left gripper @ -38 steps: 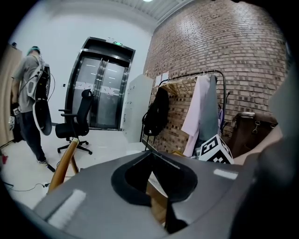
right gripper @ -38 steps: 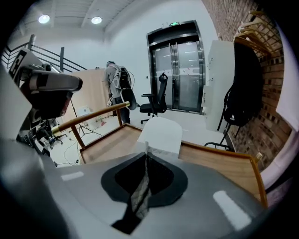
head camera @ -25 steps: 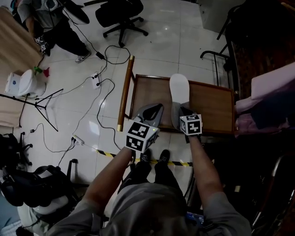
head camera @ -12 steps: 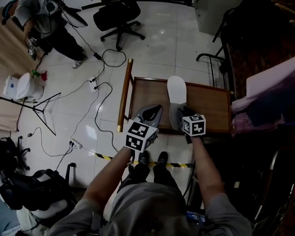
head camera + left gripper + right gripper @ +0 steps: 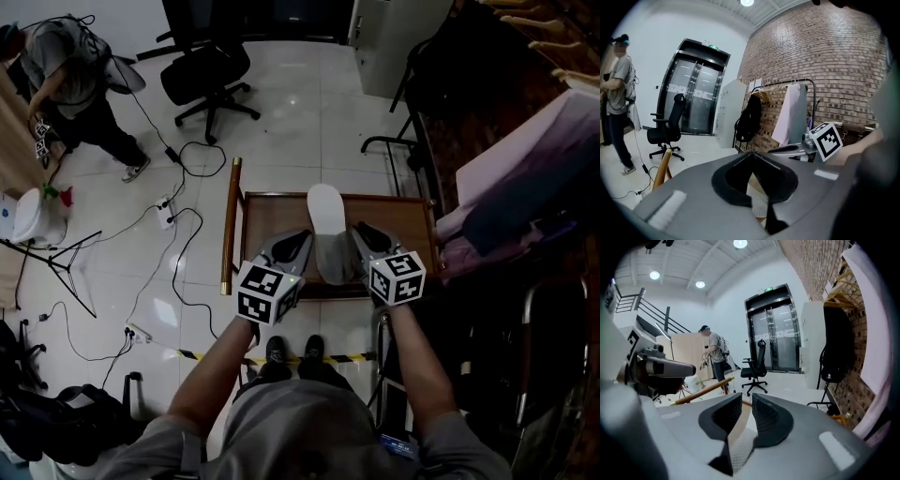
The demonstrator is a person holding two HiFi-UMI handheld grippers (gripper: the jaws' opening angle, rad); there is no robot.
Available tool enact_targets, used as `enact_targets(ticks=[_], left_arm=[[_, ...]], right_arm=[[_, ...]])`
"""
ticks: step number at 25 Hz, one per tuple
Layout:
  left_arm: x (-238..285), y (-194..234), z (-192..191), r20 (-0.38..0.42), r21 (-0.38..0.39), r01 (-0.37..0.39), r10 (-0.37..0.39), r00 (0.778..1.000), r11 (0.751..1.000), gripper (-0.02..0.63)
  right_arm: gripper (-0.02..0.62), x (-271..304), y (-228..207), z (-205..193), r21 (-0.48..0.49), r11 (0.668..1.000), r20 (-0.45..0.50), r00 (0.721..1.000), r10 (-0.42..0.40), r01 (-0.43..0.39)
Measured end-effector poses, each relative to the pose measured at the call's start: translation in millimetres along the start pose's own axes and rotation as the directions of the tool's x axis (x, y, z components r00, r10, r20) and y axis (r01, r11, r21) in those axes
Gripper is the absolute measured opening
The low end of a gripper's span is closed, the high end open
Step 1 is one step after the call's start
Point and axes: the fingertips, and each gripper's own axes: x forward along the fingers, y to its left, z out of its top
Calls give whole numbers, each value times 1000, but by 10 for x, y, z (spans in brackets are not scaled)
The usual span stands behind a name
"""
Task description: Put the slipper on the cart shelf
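Both grippers hang above the near edge of the cart shelf (image 5: 272, 211), and neither holds anything. The white slipper (image 5: 325, 214) lies flat about midway along that shelf, its length running from the near edge toward the far one. The left gripper (image 5: 300, 238), over the shelf's near-left part, has its pads pressed together on nothing. The right gripper (image 5: 360, 232), over the near-right part, shows a narrow gap between its pads. They have just been closing, with nothing between them. The placement looks done, and the tools likely stand clear because the shelf alone now bears the slipper.
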Motion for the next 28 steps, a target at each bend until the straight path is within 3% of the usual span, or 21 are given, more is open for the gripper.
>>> enact_targets(ticks=[7, 12, 28], left_arm=[[-113, -143, 376, 55, 56, 26, -29, 998, 998, 8], [-180, -191, 587, 85, 85, 32, -40, 996, 996, 6], [-213, -248, 757, 111, 108, 45, -57, 992, 993, 8]], right_arm=[[4, -453, 255, 631, -34, 999, 149, 988, 38, -34], [0, -621, 471, 928, -68, 995, 213, 974, 83, -70], [0, -688, 619, 1150, -117, 990, 244, 964, 106, -79]])
